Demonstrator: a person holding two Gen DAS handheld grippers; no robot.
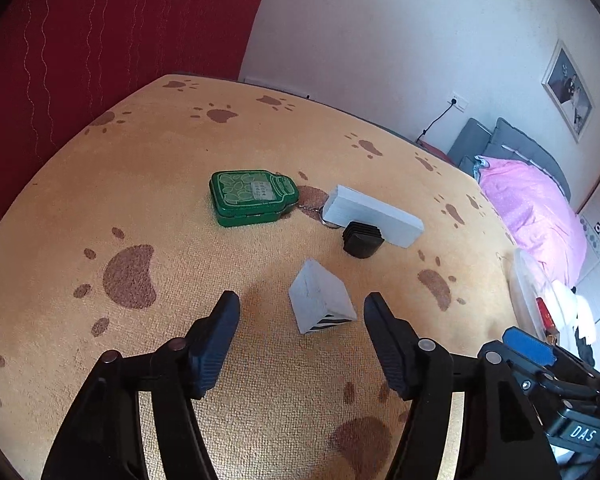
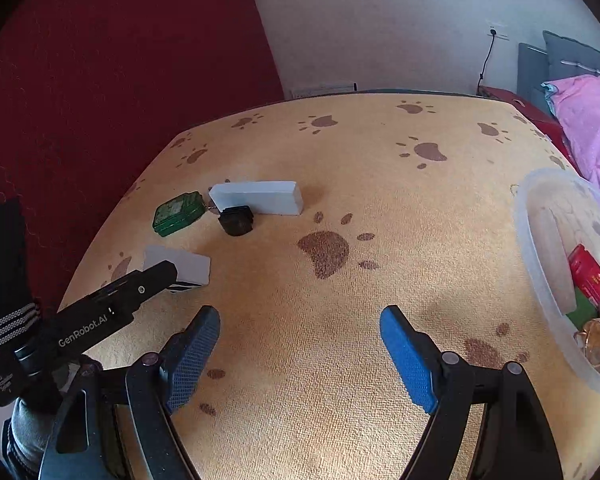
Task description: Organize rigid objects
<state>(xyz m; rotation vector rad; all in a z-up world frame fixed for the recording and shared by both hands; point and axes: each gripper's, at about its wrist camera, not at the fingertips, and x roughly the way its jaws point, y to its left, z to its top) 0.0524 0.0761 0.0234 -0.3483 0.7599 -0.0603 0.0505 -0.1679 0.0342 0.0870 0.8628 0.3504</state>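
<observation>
a: the left gripper [image 1: 300, 312] hovers over the paw-print cloth [image 1: 180, 240], jaws spread, pinching nothing. the small white block [image 1: 319, 304] lies tilted between its fingertips, untouched.

b: beyond that block sit the black cap [image 1: 361, 240], the long white block [image 1: 373, 210] and, to its left, the green tin [image 1: 252, 198].

a: the right gripper [image 2: 300, 340] is spread wide and empty. the clear tub [image 2: 539, 248] stands far right of the block.
</observation>
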